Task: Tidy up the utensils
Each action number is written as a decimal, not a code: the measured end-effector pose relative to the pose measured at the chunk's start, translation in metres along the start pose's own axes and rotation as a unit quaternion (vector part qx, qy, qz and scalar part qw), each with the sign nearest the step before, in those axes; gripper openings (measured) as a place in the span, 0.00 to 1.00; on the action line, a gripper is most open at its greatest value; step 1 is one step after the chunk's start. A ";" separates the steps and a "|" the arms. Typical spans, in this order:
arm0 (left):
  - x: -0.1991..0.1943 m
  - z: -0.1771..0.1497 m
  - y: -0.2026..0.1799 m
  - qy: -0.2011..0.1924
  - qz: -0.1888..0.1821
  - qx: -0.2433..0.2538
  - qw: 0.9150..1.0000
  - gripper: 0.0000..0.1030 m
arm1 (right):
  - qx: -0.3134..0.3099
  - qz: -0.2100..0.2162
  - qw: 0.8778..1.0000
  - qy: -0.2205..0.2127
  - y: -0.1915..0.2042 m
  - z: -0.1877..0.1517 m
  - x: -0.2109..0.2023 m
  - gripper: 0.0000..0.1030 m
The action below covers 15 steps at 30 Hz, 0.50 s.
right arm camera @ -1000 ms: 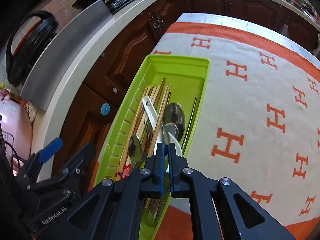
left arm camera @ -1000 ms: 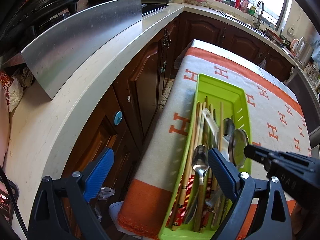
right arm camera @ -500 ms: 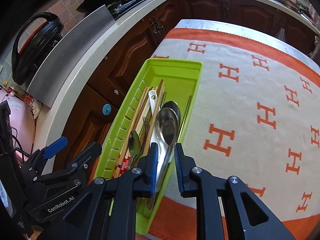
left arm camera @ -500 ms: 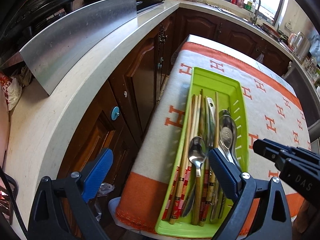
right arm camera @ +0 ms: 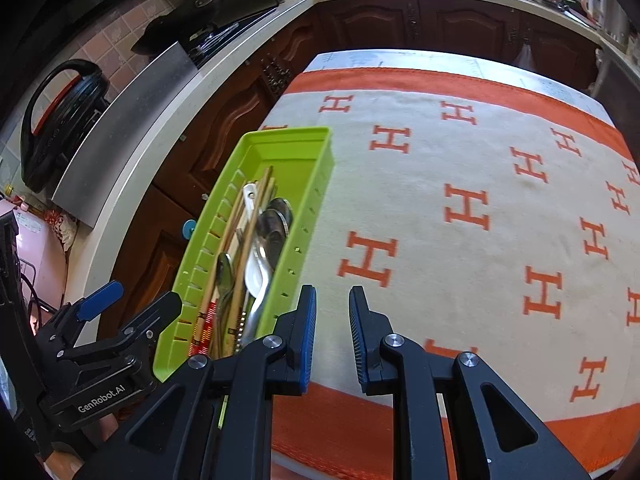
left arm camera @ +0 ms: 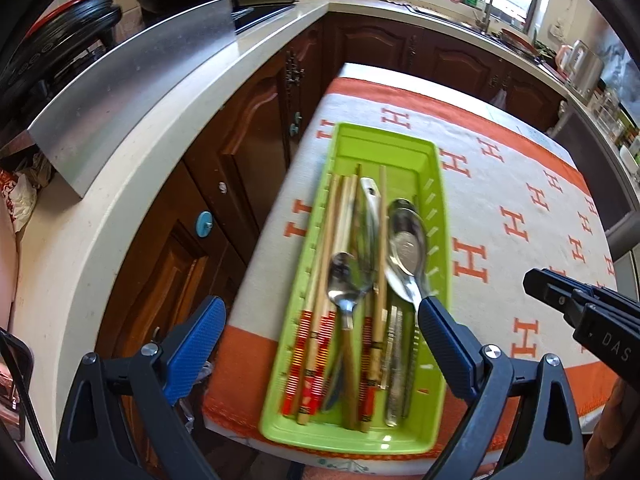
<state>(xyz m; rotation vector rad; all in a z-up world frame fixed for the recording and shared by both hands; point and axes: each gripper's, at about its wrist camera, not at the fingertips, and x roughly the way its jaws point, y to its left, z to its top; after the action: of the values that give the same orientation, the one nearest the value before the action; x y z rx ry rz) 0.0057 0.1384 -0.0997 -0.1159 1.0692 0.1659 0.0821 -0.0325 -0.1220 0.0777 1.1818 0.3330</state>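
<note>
Risk: green tray sits at table's left edge; empty, open right gripper or wide-open left gripper cd nudge it off.

Count of items, both wrist views.

Green utensil tray: 1, on the left part of the orange-and-white cloth: 1.

In tray: metal spoons, 3 visible, two large nested at right, one smaller nearer left. White spoon: 1. Fork: 1. Chopsticks: several, overlapping; exact number not resolvable.
</note>
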 end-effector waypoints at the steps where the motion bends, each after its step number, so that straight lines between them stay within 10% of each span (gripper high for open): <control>1: -0.001 -0.001 -0.006 0.001 -0.005 0.004 1.000 0.93 | 0.003 -0.001 1.000 -0.002 -0.005 -0.002 -0.003 0.17; 15: -0.002 -0.011 -0.079 0.018 -0.042 0.059 0.997 0.97 | 0.063 -0.026 0.997 -0.039 -0.095 -0.040 -0.045 0.22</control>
<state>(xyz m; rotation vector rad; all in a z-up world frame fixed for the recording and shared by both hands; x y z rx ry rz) 0.0107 0.0586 -0.1021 -0.0582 1.1058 0.0254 0.0509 -0.1401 -0.1187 0.1675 1.1243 0.2074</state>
